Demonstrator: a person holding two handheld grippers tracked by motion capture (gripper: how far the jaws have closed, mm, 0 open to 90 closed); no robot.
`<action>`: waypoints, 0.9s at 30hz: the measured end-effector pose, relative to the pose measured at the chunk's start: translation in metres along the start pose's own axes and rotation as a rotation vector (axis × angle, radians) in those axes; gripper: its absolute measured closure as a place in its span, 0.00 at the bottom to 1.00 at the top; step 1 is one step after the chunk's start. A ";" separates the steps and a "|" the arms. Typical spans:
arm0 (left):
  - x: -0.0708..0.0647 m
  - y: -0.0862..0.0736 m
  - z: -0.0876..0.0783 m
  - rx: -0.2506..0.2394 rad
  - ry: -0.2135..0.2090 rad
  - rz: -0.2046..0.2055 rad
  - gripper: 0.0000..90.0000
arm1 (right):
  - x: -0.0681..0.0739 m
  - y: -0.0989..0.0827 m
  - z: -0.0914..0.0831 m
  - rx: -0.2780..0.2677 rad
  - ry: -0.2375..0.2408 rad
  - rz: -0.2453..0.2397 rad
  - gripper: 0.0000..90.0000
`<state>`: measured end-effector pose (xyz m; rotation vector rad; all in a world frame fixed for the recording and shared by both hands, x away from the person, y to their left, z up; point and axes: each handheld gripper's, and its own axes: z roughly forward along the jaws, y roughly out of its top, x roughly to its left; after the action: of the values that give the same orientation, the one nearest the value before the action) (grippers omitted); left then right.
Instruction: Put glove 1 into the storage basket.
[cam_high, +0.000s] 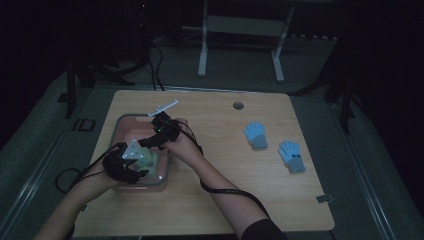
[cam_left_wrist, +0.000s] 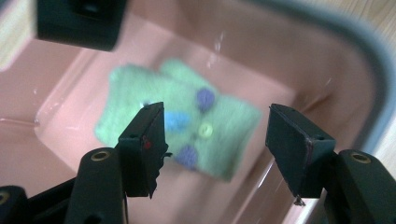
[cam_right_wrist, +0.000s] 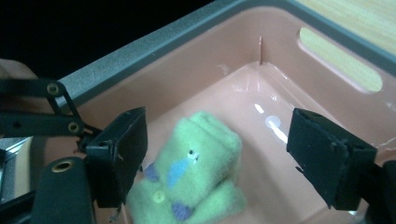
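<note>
A folded green glove (cam_high: 150, 159) with blue, purple and yellow spots lies on the floor of a pink bin (cam_high: 120, 121) with a grey rim at the table's left. Both grippers reach into that bin. My left gripper (cam_high: 143, 171) comes in from the near left; in the left gripper view its jaws (cam_left_wrist: 217, 140) stand apart above the glove (cam_left_wrist: 187, 116) and do not touch it. My right gripper (cam_high: 146, 142) comes in from the right side; its jaws (cam_right_wrist: 217, 158) are spread wide over the glove (cam_right_wrist: 196, 172), with the pads clear of the wool.
Two blue gloves (cam_high: 256, 135) (cam_high: 291, 156) lie apart on the right half of the wooden table (cam_high: 220, 195). A round hole (cam_high: 238, 105) sits near the far edge. The bin's wall has a slot handle (cam_right_wrist: 336, 58). A small grey tag (cam_high: 325, 198) lies at the right front.
</note>
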<state>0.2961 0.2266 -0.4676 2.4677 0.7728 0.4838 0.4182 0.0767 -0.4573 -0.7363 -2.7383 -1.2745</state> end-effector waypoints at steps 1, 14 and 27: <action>0.000 0.002 -0.003 -0.010 0.000 -0.005 0.43 | 0.001 0.000 -0.003 -0.002 0.007 0.000 0.23; -0.019 0.030 -0.008 -0.050 -0.009 -0.004 0.45 | -0.005 -0.012 -0.042 -0.034 -0.019 -0.009 0.21; -0.050 0.062 0.012 -0.074 -0.084 0.035 0.45 | -0.032 -0.059 -0.087 -0.034 -0.086 0.013 0.21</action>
<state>0.2892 0.1480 -0.4516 2.4198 0.6672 0.4117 0.4069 -0.0318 -0.4486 -0.8298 -2.7795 -1.3197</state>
